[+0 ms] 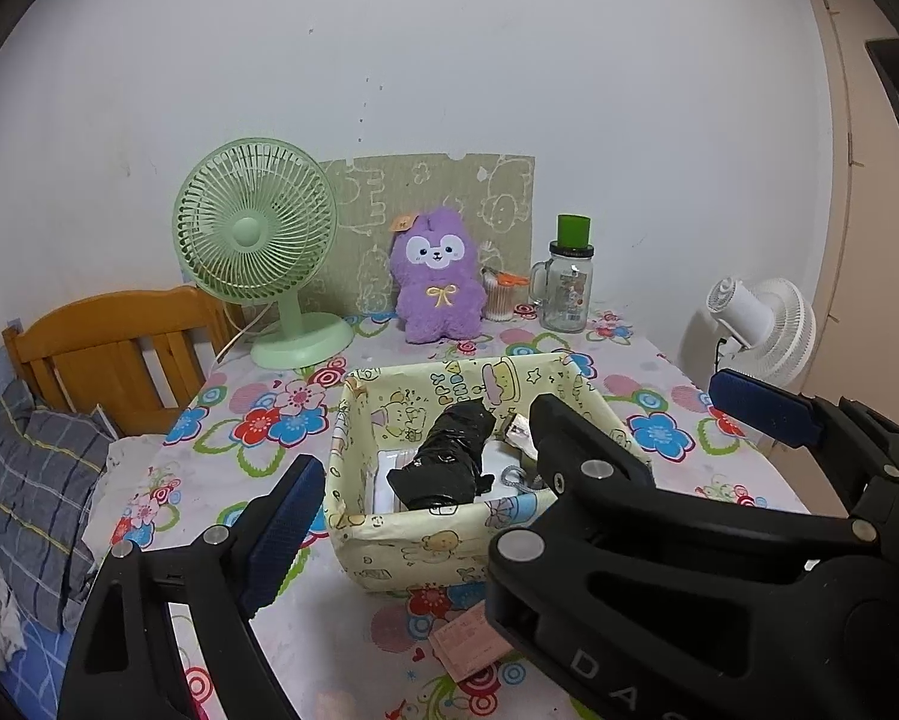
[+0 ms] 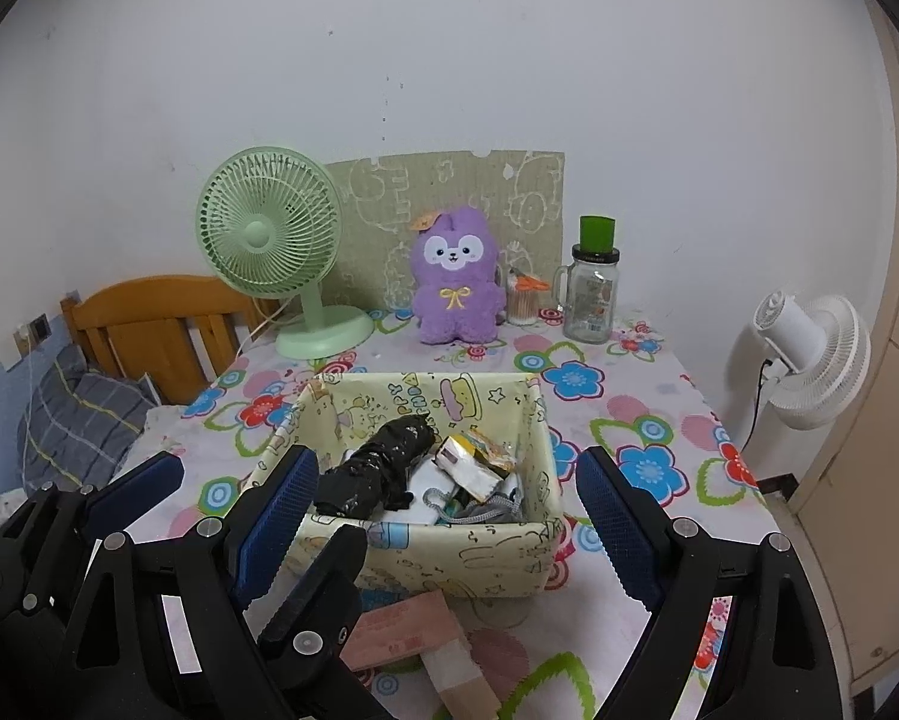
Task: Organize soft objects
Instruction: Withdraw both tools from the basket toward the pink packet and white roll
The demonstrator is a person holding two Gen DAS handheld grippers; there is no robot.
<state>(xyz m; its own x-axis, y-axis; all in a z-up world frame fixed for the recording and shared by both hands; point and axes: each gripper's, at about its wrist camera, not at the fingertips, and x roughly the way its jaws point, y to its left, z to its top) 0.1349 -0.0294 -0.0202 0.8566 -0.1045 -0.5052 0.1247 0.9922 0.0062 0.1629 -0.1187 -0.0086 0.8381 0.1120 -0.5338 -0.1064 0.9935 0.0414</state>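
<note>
A purple plush toy point(image 1: 437, 276) sits upright at the back of the table, against a patterned board; it also shows in the right wrist view point(image 2: 456, 279). A yellow fabric storage box point(image 1: 449, 534) stands mid-table and holds a black folded umbrella point(image 1: 449, 456) and small packets. In the right wrist view the box point(image 2: 425, 552) lies just beyond my fingers. My left gripper point(image 1: 413, 492) is open and empty, near the box's front. My right gripper point(image 2: 443, 516) is open and empty, its fingers either side of the box's front. The right gripper point(image 1: 659, 414) also crosses the left wrist view.
A green desk fan point(image 1: 257, 240) stands at the back left. A glass jar with a green cap point(image 1: 566, 282) and a cotton swab holder point(image 1: 500, 297) stand at the back right. A pink packet point(image 2: 401, 630) lies before the box. A white fan point(image 2: 809, 354) stands right of the table; a bed with a wooden headboard point(image 1: 107, 348) is left.
</note>
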